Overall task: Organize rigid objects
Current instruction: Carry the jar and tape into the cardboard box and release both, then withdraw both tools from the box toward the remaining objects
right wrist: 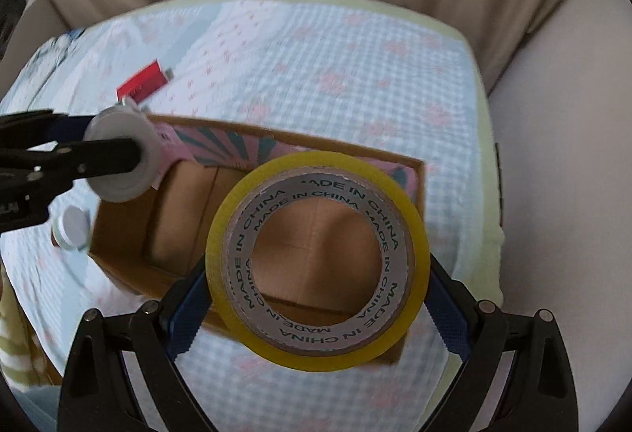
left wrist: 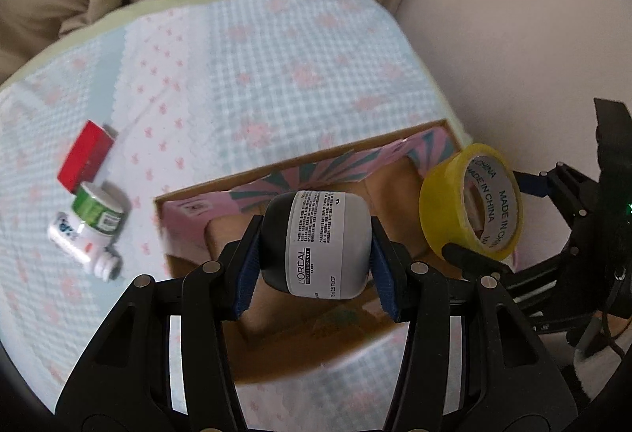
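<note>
open brown cardboard box (right wrist: 130,234) near the bed's right edge, checked bedspread (left wrist: 276,57) bare beyond it; left gripper (left wrist: 316,246) tilted steeply down over box, pinching grey-black cosmetic jar (left wrist: 322,242); right gripper (right wrist: 316,297) likewise, clamping yellow tape roll (right wrist: 418,246); left view alone shows white pill bottle (left wrist: 85,234), red packet (left wrist: 85,155)

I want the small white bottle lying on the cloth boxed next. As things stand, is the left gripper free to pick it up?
Probably not yet. The left gripper is shut on the L'Oreal jar above the cardboard box. The way to the white bottle looks free, but the jar must go first.
</note>
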`<state>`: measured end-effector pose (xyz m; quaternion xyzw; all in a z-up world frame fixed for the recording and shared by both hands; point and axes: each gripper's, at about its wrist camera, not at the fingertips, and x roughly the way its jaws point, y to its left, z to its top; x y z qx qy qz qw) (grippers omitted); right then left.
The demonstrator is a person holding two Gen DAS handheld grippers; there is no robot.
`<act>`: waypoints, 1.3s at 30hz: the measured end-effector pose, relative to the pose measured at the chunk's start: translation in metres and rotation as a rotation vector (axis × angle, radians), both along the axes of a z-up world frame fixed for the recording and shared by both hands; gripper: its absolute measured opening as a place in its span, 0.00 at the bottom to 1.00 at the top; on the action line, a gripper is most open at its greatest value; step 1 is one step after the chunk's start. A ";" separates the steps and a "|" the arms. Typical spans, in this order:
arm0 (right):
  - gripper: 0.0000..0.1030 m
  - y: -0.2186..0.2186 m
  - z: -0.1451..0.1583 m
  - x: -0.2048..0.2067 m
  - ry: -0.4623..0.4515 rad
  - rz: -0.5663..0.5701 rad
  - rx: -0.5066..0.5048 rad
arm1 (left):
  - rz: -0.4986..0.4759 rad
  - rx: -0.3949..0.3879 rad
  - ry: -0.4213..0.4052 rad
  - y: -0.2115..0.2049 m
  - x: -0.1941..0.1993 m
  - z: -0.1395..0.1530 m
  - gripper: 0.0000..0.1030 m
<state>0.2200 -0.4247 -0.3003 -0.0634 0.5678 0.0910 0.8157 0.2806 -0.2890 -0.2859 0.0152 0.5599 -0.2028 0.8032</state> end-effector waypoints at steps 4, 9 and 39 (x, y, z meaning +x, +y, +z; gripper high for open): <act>0.93 0.002 -0.027 0.013 0.023 0.045 -0.012 | -0.004 0.036 0.040 -0.014 0.011 -0.034 0.45; 0.92 0.010 -0.050 0.020 0.031 0.117 -0.062 | -0.025 0.086 0.093 -0.026 0.018 -0.071 0.45; 1.00 0.003 -0.034 0.011 -0.029 0.097 -0.032 | -0.043 0.173 0.090 -0.004 -0.004 -0.053 1.00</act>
